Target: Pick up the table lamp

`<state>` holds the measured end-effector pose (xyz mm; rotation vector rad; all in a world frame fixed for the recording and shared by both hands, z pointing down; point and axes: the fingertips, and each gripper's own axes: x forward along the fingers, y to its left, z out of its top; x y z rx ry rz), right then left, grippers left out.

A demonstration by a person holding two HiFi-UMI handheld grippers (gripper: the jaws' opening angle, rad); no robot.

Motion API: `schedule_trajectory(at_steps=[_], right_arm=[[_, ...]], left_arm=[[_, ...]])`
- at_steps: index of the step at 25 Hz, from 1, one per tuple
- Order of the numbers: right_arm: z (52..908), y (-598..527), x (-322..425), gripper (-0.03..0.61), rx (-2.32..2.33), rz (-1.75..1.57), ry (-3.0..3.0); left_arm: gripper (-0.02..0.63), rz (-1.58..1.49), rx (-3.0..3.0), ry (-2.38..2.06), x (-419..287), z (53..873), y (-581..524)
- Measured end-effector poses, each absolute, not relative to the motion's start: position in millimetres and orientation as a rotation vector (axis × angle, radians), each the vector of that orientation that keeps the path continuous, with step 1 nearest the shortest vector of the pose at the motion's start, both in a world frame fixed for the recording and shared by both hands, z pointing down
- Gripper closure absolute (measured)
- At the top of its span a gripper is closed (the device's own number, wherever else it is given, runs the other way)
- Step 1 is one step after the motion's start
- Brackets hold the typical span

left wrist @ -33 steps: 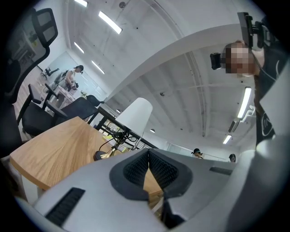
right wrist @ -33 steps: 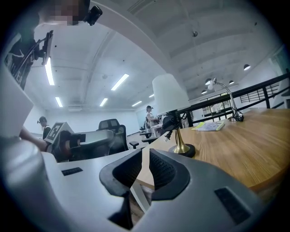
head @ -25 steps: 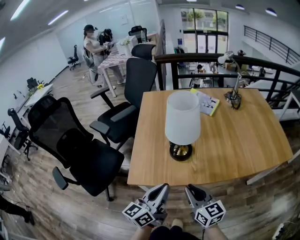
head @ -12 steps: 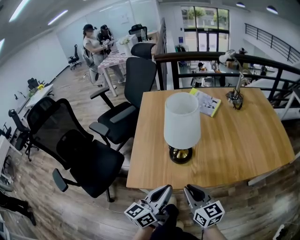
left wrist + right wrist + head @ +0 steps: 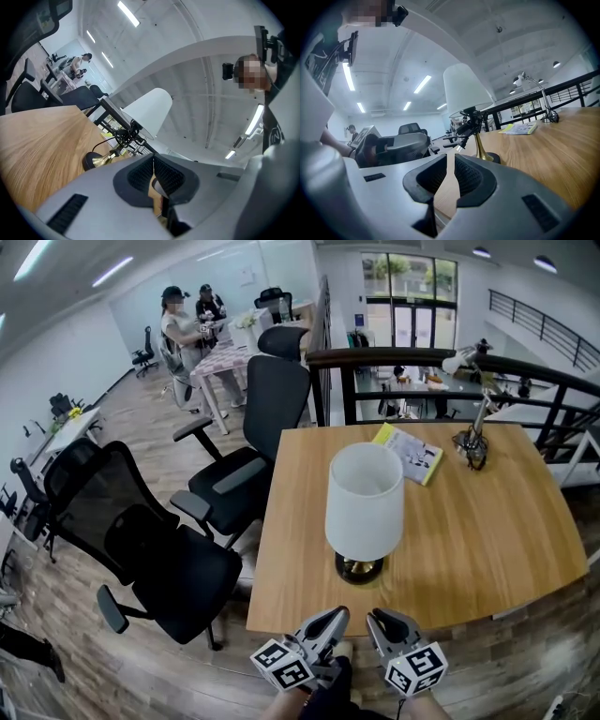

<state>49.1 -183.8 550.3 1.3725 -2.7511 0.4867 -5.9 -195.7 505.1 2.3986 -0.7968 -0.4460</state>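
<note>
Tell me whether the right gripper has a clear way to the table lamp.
Probably yes: the right gripper sits just off the near edge of the table, with only bare wood between it and the table lamp. Its jaws are together, so they must open first.

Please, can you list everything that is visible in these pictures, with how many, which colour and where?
Table: one, light wood, centre of the head view.
Table lamp: one, white shade, brass stem, black base, upright on the table near its front edge.
Booklet: one, yellow and white, flat on the table's far side.
Desk lamp: one, silver with a white head, far right part of the table.
Office chairs: two, black, left of the table.
Railing: one, black, behind the table.
People: two, far background on the left, by another table.
Left gripper: one, grey, before the table's front edge, fingers together, empty.
Right gripper: one, grey, beside the left one, fingers together, empty.
</note>
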Motion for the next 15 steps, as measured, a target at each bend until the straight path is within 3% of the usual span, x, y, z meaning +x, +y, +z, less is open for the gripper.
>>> schedule_trajectory(at_steps=[15], right_arm=[[563.5, -228.5, 47.4, 0.515, 1.377, 0.528, -2.715]], left_arm=[[0.601, -0.712, 2.3, -0.589, -5.4, 480.2, -261.2]])
